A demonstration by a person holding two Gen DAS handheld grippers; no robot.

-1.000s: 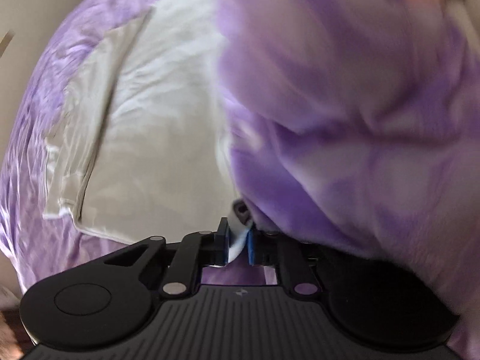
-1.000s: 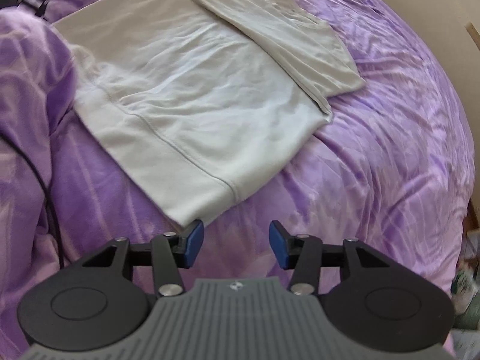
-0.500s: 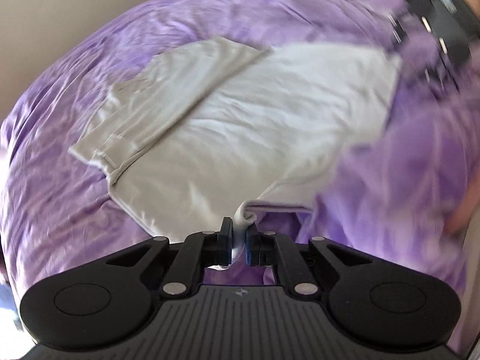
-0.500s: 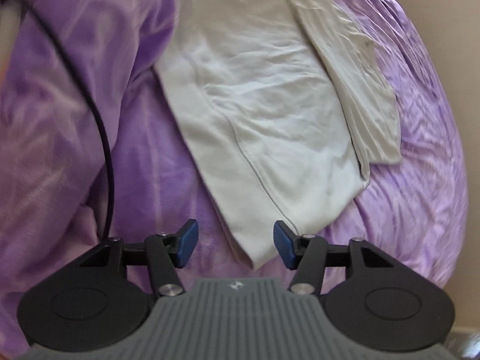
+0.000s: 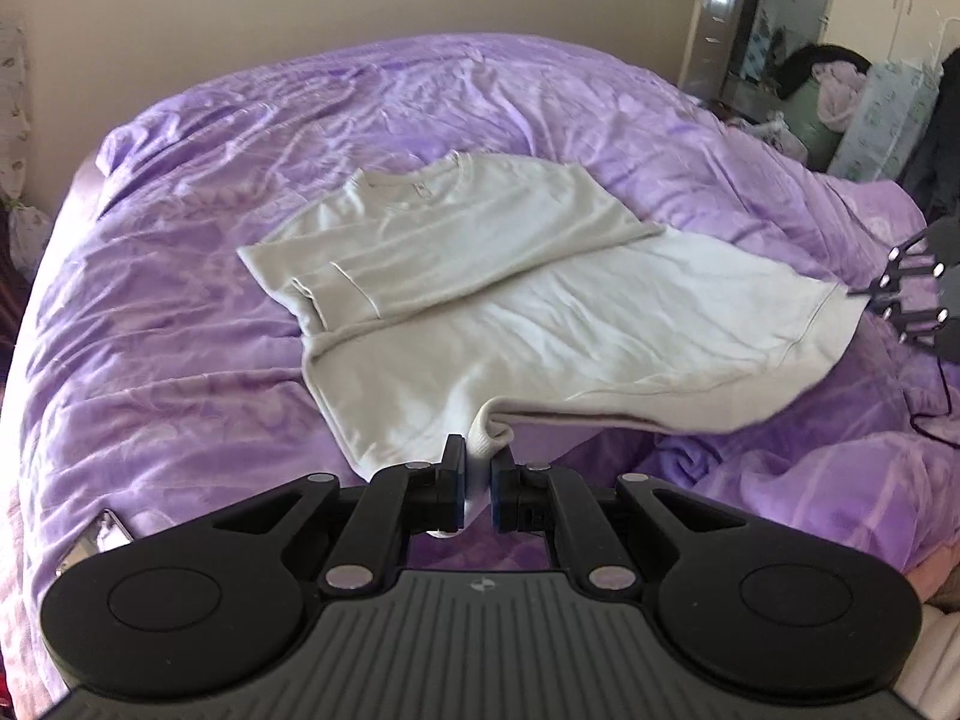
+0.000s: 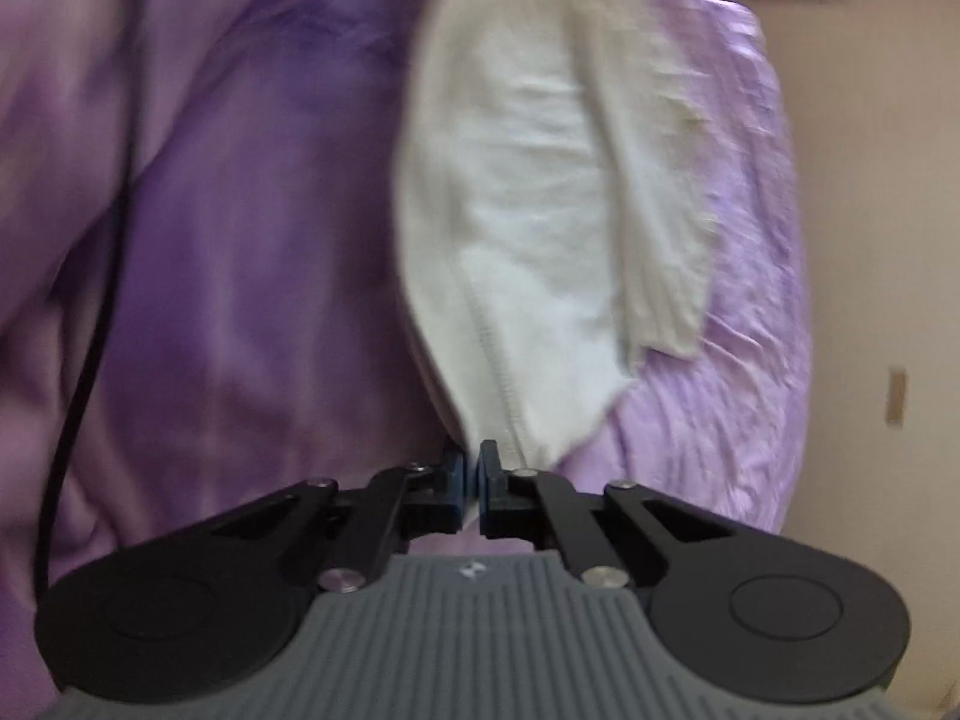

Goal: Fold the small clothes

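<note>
While the pale cream cotton T-shirt [image 5: 540,312] lies across the rumpled purple bedspread [image 5: 180,360], its upper half is folded over so a sleeve and the collar rest flat toward ten o'clock. At six o'clock in the left wrist view, the left gripper [image 5: 477,483] is clamped on a bunched corner of the hem, lifting that edge off the cover. Far out at three o'clock the right gripper [image 6: 472,483] pinches the opposite hem corner, where a stitched seam shows.
</note>
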